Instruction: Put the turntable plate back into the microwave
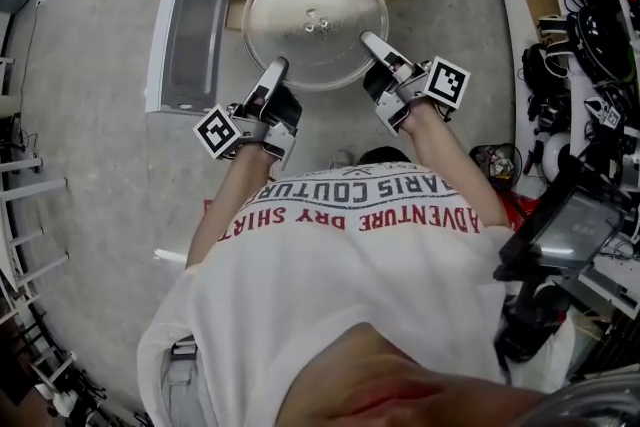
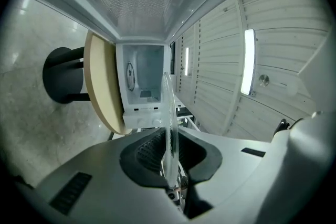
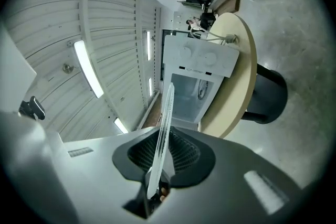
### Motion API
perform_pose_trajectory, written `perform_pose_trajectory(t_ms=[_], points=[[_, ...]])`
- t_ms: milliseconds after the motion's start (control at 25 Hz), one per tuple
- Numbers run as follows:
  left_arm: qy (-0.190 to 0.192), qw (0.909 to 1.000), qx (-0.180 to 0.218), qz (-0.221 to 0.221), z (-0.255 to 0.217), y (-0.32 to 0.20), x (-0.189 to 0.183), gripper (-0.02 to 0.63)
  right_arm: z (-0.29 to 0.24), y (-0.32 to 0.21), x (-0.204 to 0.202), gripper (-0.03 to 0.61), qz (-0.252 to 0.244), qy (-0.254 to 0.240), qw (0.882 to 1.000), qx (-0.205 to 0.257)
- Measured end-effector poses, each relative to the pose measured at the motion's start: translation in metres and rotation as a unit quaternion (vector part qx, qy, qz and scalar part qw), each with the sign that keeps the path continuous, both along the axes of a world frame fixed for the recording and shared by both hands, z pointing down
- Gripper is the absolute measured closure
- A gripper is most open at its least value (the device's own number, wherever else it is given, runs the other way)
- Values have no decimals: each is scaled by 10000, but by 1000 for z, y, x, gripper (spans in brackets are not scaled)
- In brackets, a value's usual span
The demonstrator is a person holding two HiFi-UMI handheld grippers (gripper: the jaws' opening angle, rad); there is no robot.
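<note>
Head view | turntable plate (image 1: 315, 20) near edge clamped by left tool (image 1: 277, 69), right tool (image 1: 369, 41)

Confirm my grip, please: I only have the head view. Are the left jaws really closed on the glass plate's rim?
Observer: Yes. In the left gripper view the left gripper has its jaws shut on the turntable plate, which shows edge-on.
Operator: And the right?
Observer: Same: the right gripper is shut on the rim too.
Operator: Is the plate aimed at the opening?
Observer: In both gripper views its far edge overlaps the microwave cavity, with the door open.
</note>
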State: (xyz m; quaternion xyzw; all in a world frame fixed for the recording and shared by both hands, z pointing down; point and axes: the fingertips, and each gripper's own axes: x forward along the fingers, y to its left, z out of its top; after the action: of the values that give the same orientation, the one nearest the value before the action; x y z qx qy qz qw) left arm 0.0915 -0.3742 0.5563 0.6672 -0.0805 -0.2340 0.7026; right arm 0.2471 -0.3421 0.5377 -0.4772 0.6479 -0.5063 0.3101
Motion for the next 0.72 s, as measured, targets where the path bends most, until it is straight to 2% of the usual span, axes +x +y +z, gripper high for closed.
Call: perform_pose_trajectory(t_ms=[200, 480, 720], points=[[-49, 9995, -167, -277, 4, 0, -7, 580, 6, -8, -3, 548, -86, -20, 9999, -95], [-234, 9973, -289, -636, 0, -2, -12, 578, 11, -19, -6, 548, -94, -352, 9988, -318], [-440, 9945, -253, -914, 17, -18, -5, 577, 33, -38, -2, 548, -93, -399, 9977, -550]])
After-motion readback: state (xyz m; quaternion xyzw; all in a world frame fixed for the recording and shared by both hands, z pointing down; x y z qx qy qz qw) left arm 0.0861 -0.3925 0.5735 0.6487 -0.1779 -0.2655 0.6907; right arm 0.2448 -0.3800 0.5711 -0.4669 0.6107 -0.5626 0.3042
